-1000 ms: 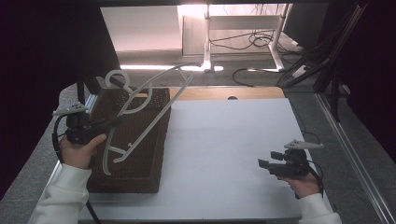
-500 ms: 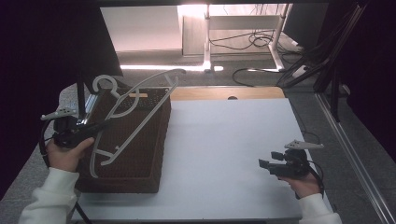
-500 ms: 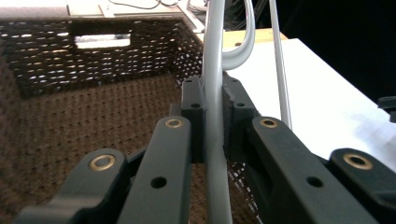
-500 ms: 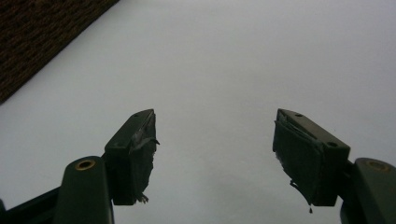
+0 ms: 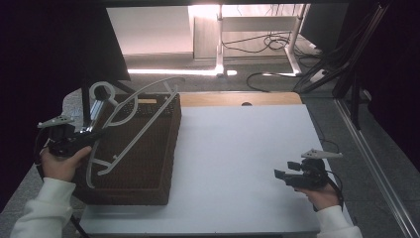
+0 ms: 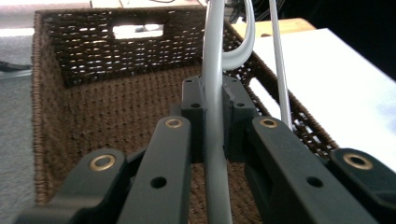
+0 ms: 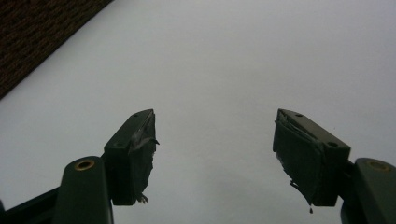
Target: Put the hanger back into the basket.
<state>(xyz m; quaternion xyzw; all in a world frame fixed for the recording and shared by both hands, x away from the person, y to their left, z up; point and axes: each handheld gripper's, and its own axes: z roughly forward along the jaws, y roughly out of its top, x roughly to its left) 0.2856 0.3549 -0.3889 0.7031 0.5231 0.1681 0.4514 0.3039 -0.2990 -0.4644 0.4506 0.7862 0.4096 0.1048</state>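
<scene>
Hanger (image 5: 130, 116), pale grey plastic, at left of the high view, tilted over the open brown wicker basket (image 5: 163, 148): hook end toward the upper left of the frame, lower bar down inside the basket. Left tongs (image 5: 94, 135) are clenched on one grey arm of it; the left gripper view confirms this, with the grey bar (image 6: 214, 116) pinched between the two black pads and running straight up the middle of the frame. Judgement: the grip on a side arm, not the hook, lets the hanger swing low and be steered into the basket. The left gripper view also gives the woven basket floor (image 6: 116, 112) and the handle cut-out in the far wall, which the high view leaves dark. Right tongs (image 5: 277, 174) idle at lower right of the high view, over the white desk (image 5: 237, 148), well apart from the basket; the right gripper view shows their pads (image 7: 135, 154) spread wide, nothing between, basket corner at upper left.
</scene>
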